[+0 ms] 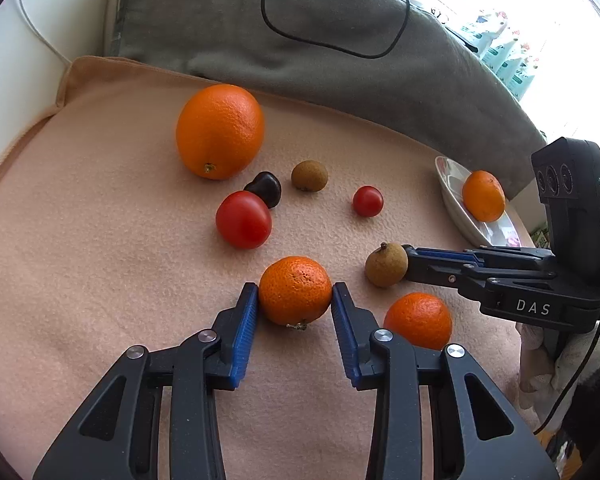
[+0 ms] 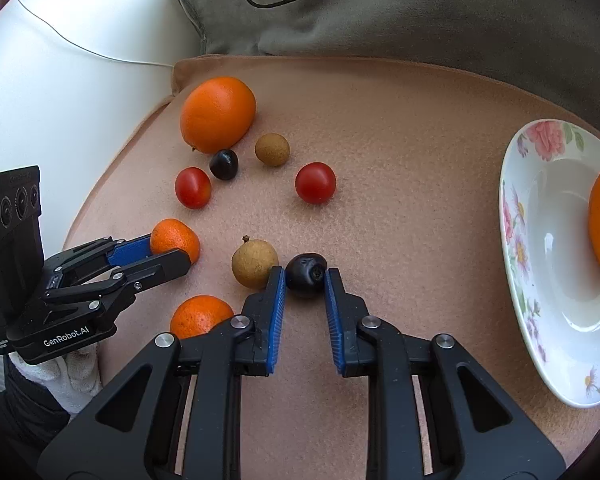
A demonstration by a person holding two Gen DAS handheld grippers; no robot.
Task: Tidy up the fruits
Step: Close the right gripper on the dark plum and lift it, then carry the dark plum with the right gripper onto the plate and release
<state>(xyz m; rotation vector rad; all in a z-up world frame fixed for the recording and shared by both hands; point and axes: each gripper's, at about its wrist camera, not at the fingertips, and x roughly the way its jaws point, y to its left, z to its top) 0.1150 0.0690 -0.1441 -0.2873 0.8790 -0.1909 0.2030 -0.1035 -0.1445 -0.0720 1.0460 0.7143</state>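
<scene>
Left wrist: mandarin between fingers

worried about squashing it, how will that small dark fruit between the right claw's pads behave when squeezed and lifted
The small dark fruit looks round and glossy, so it may slip or roll out from between the right claw pads. It is tiny beside the longan touching the left pad, so probably very light. Its skin looks thin, so a firm squeeze could bruise it.
</scene>
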